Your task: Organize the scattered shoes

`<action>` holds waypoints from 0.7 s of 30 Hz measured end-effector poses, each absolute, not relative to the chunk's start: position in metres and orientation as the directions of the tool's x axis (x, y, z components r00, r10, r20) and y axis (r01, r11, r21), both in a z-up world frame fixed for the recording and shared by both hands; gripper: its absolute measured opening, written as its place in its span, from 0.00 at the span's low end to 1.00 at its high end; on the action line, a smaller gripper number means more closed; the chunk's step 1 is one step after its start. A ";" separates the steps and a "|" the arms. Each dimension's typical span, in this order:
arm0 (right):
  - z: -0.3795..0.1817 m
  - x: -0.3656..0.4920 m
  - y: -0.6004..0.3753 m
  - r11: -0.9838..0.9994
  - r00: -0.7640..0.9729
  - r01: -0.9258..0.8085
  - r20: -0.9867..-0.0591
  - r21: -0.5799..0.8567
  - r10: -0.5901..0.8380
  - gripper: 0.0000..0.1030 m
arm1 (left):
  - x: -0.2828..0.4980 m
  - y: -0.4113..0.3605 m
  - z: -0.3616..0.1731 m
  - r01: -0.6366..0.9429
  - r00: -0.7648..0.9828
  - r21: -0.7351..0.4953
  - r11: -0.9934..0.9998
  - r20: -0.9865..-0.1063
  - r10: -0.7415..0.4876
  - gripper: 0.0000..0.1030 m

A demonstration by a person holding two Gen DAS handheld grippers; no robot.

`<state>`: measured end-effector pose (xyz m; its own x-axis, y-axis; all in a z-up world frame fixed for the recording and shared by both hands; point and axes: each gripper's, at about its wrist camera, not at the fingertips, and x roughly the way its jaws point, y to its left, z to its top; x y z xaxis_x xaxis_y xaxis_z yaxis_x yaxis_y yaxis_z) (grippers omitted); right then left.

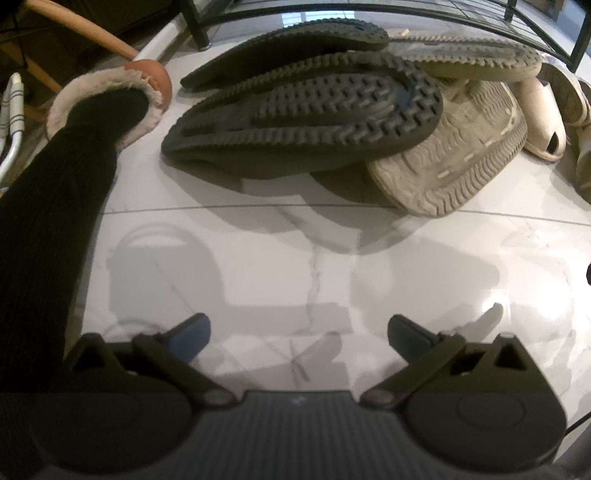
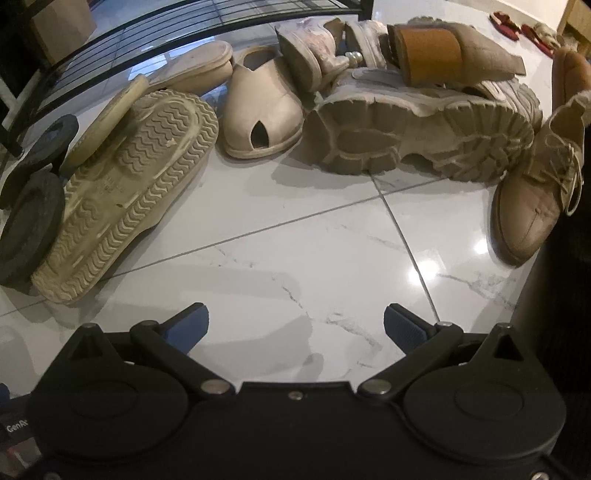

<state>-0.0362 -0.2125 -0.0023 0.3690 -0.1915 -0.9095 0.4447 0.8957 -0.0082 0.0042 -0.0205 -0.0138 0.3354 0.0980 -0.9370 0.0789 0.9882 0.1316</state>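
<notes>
Shoes lie in a heap on the white marble floor in front of a black wire shoe rack. In the left wrist view, two black slippers lie sole-up, partly over a beige slipper. My left gripper is open and empty above the floor, short of the heap. In the right wrist view I see the beige slipper sole, a cream peep-toe shoe, a chunky white sneaker, a wooden-heeled shoe and a tan lace-up shoe. My right gripper is open and empty, apart from the shoes.
A black sleeve or legging with a fur-trimmed slipper stands at left beside a wooden pole with a reddish knob. The rack's frame runs along the back. Red slippers lie far right. Bare tiles lie in front.
</notes>
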 end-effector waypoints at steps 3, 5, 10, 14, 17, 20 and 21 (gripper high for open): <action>0.000 -0.037 -0.210 0.897 0.405 0.441 -0.887 -0.022 -0.221 1.00 | 0.006 -0.013 -0.012 0.044 0.329 0.061 0.997 -0.943 0.044 0.99; 0.003 -0.039 -0.214 0.887 0.443 0.461 -0.867 0.003 -0.228 1.00 | 0.010 -0.005 -0.010 -0.004 0.331 0.021 1.000 -0.943 0.021 0.99; 0.008 -0.044 -0.227 0.865 0.530 0.497 -0.812 0.064 -0.244 1.00 | 0.023 0.009 -0.004 -0.080 0.370 -0.061 0.995 -0.929 -0.027 0.99; 0.012 -0.046 -0.236 0.854 0.588 0.514 -0.760 0.087 -0.277 1.00 | 0.035 0.006 0.007 -0.064 0.419 -0.093 0.994 -0.906 -0.058 0.99; 0.014 -0.046 -0.238 0.856 0.610 0.508 -0.741 0.094 -0.281 1.00 | 0.041 -0.005 0.018 -0.010 0.487 -0.056 0.998 -0.872 -0.044 0.99; 0.014 -0.044 -0.241 0.859 0.630 0.505 -0.716 0.083 -0.301 1.00 | 0.045 -0.016 0.020 0.047 0.542 -0.007 0.999 -0.840 -0.031 0.99; 0.015 -0.043 -0.242 0.858 0.633 0.507 -0.711 0.080 -0.307 1.00 | 0.045 -0.019 0.020 0.069 0.558 -0.004 0.998 -0.829 -0.042 0.99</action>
<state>-0.0435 -0.2418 0.0145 0.6329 -0.3074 -0.7106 0.5066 0.8584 0.0800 0.0455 -0.0192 0.0195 0.5577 -0.0421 -0.8290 0.0693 0.9976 -0.0040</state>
